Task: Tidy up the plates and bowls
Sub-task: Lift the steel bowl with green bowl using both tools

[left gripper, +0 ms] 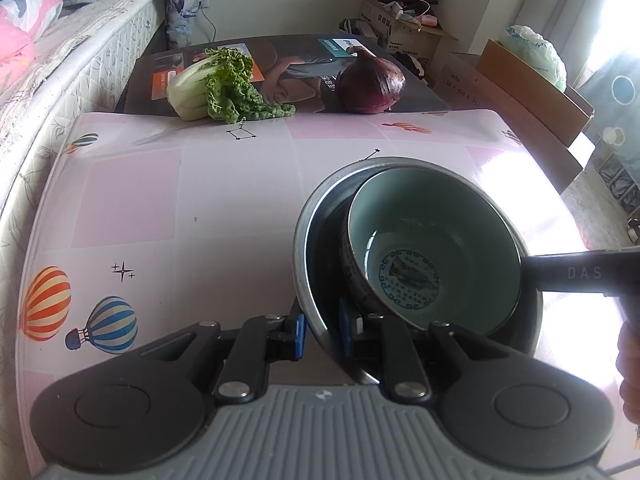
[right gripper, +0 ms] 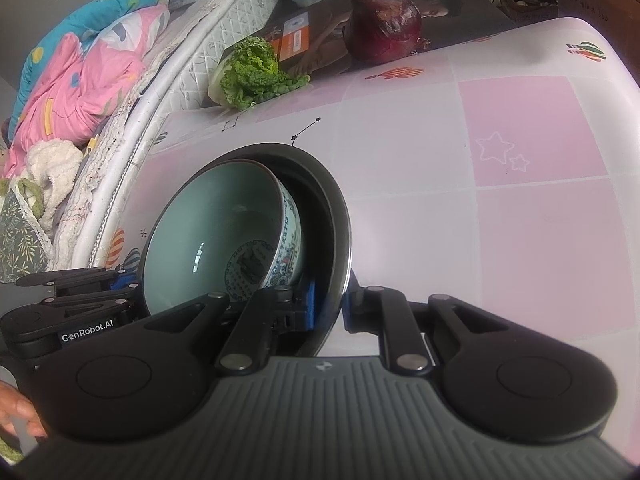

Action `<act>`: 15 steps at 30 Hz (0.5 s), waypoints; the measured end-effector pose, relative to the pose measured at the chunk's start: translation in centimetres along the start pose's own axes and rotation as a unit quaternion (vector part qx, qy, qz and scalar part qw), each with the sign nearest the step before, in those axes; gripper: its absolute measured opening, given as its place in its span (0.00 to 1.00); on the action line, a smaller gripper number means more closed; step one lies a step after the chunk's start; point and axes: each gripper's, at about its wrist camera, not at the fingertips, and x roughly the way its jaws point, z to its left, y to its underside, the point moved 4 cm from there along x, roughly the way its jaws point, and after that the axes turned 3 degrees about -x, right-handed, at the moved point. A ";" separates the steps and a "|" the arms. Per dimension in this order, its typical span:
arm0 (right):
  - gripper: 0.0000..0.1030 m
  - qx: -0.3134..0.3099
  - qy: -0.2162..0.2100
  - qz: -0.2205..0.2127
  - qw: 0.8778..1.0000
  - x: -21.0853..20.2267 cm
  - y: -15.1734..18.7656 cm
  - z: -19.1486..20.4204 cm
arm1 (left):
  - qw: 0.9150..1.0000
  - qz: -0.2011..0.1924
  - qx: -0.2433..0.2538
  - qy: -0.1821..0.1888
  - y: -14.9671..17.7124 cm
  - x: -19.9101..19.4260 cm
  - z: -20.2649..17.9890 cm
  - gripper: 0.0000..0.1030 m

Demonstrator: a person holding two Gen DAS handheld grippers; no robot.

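A steel basin [left gripper: 305, 216] [right gripper: 338, 216] sits on the pink balloon-print table [left gripper: 160, 208], tipped a little. Inside it a ceramic bowl [left gripper: 432, 240] [right gripper: 212, 232] with a pale green inside and a blue patterned outside leans against the basin's wall. My left gripper [left gripper: 322, 332] is shut on the basin's near rim, one blue pad inside and one outside. My right gripper [right gripper: 329, 309] is shut on the basin's rim at the opposite side. Each wrist view also catches the other gripper's black body [left gripper: 580, 274] [right gripper: 80, 292] at the basin's edge.
A leafy cabbage [left gripper: 216, 84] and a red onion [left gripper: 370, 84] lie on a dark printed box [left gripper: 296, 68] at the table's far edge. A mattress with bedding [left gripper: 80, 52] runs along the left. Cardboard boxes [left gripper: 404, 24] stand behind and to the right. A hand [right gripper: 16, 412] shows low left.
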 end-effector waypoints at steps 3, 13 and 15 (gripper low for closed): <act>0.13 -0.002 0.000 -0.003 1.000 -0.4 -0.1 0.1 | 1.000 -0.003 0.000 0.001 -0.1 -0.2 0.0 0.17; 0.13 -0.007 0.000 -0.012 1.000 -1.8 -0.3 0.8 | 1.000 -0.013 -0.001 0.001 -0.3 -1.6 -0.1 0.17; 0.13 -0.008 0.000 -0.014 1.000 -2.2 -0.3 1.0 | 1.000 -0.015 -0.001 0.001 -0.3 -2.0 -0.2 0.17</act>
